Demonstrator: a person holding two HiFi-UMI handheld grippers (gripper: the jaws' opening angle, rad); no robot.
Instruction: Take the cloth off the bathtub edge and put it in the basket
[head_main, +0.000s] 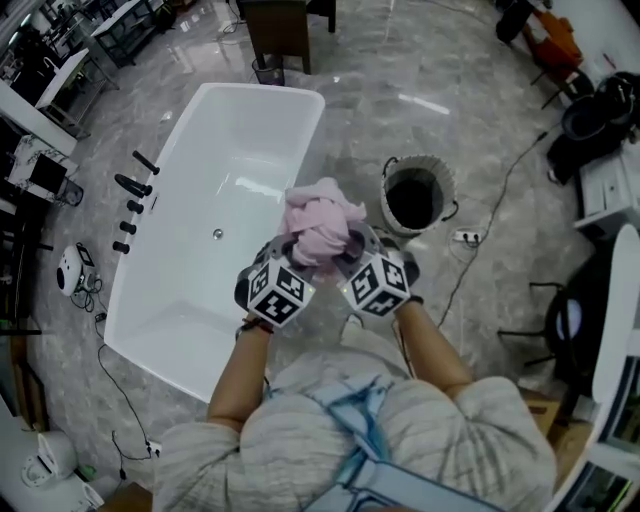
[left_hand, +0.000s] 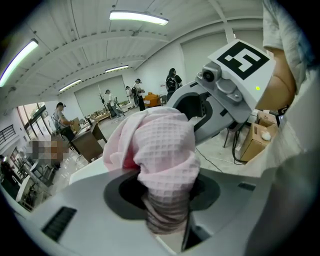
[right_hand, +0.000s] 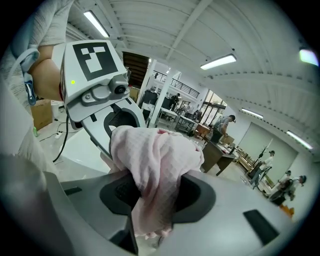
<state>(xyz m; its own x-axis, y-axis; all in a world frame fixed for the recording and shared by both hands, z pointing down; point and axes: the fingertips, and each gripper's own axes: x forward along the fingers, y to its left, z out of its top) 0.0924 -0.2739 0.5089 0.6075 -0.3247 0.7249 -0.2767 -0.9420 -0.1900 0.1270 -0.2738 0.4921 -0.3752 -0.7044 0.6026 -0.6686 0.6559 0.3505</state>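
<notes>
Your cloth (head_main: 322, 225) is pale pink with a small waffle-square weave. Your left gripper (head_main: 293, 252) and right gripper (head_main: 357, 250) are light grey, each bearing black-and-white square markers. The bathtub (head_main: 250, 130) is plain glossy white, the basket (head_main: 443, 178) off-white outside and black within, and the floor (head_main: 400, 60) grey and marbled.

You have no word, number, brand or label that can be read in any view. The only printed marks are the black-and-white square patterns on the left cube (head_main: 277, 292) and the right cube (head_main: 378, 285), and those are coded markers, not letters. Any print on the cardboard box (left_hand: 257, 141) in the left gripper view is too small to read.
</notes>
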